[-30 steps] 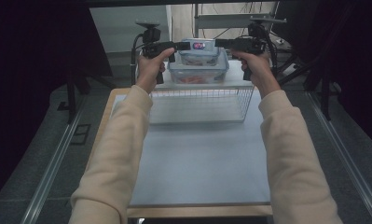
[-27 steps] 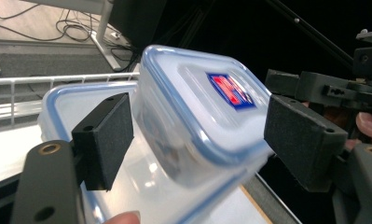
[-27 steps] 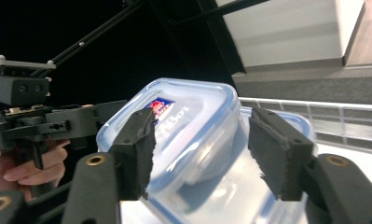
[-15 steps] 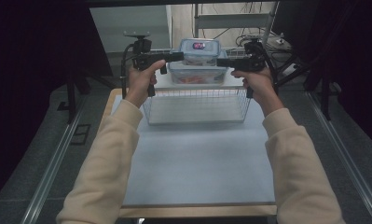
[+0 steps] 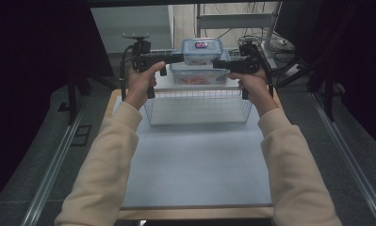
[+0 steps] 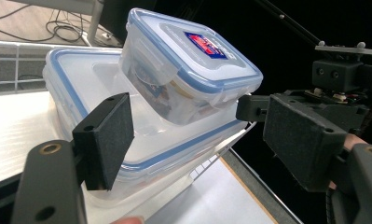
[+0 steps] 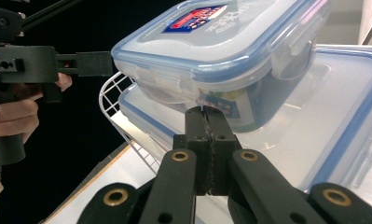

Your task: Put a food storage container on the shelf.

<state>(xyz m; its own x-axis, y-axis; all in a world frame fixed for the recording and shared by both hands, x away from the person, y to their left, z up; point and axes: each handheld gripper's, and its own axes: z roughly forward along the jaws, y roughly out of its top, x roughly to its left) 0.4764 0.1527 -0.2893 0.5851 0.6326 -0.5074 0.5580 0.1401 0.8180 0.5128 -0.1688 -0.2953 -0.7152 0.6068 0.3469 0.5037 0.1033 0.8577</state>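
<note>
Since the earlier frames the small box (image 5: 202,50) has come up at one side and now sits tilted on the large box (image 5: 198,74); both hands have shifted slightly along the stack. The right gripper's jaws have just been closing, with nothing between them.

The table (image 5: 200,165) carries a wire basket (image 5: 197,106) at its far end. A white shelf (image 5: 163,84) lies across the basket top, and the large box rests on it. The small box stands on the large box's lid, one edge raised.

The left gripper (image 6: 193,135) has its jaws spread wide, one pad on each side of the stack, neither pressing on it. The right gripper (image 7: 206,122) has its pads pressed together, tips just at the lower edge of the small box.

Step in hand, by judgement: taking the small box off the stack. The next move calls for the left jaws to close squarely on the small box while the right tip steadies it; a skewed grip could slide it off the lid.
</note>
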